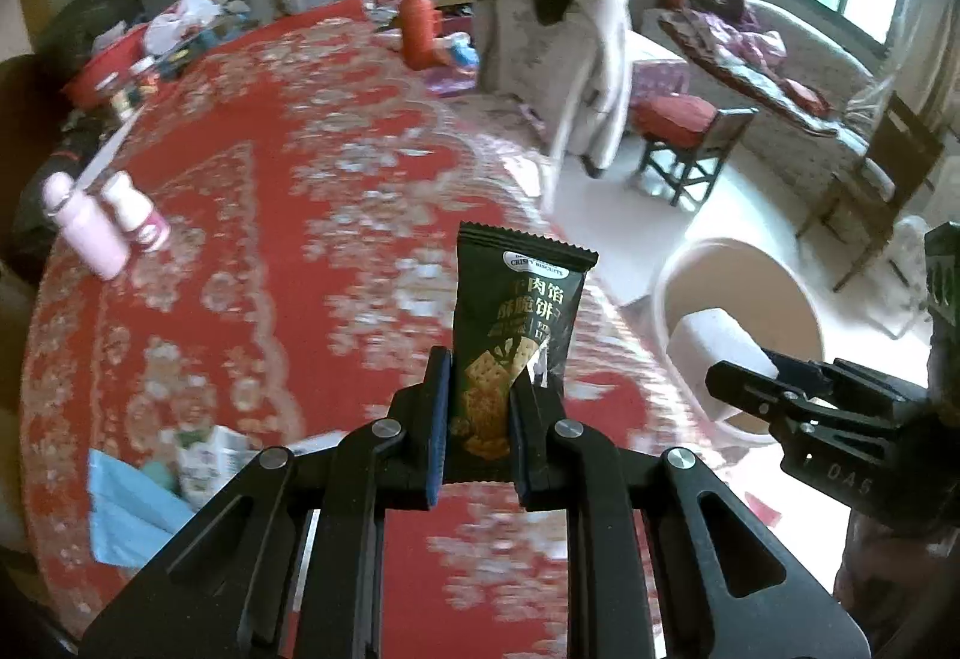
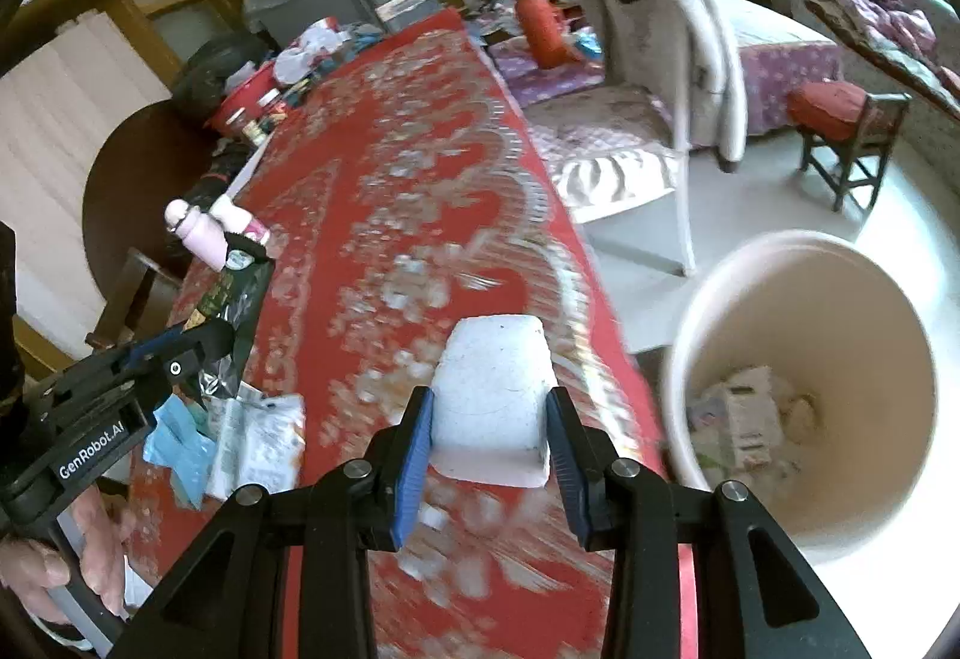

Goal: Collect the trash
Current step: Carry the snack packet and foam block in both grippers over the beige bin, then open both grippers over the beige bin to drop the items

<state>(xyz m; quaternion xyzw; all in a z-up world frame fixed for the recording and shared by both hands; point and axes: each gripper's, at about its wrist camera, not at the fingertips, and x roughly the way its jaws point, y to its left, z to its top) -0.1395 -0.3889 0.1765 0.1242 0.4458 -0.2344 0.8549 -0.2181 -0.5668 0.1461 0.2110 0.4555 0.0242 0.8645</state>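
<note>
My left gripper (image 1: 480,377) is shut on a dark green biscuit wrapper (image 1: 516,317) and holds it upright above the red patterned tablecloth (image 1: 270,191). It also shows at the left of the right wrist view (image 2: 210,341). My right gripper (image 2: 489,419) is shut on a white foam block (image 2: 492,389) held over the table's right edge. It also shows in the left wrist view (image 1: 714,380). A white bin (image 2: 720,299) stands on the floor to the right, with paper trash (image 2: 744,413) inside. More trash lies on the table: a blue wrapper (image 2: 180,443) and white packets (image 2: 258,437).
Two pink and white bottles (image 1: 108,227) stand at the table's left side. Clutter with a red basin (image 1: 102,71) fills the far left corner. A chair draped with a pale coat (image 1: 576,47) stands beyond the table. A small stool with a red cushion (image 1: 678,119) is on the floor.
</note>
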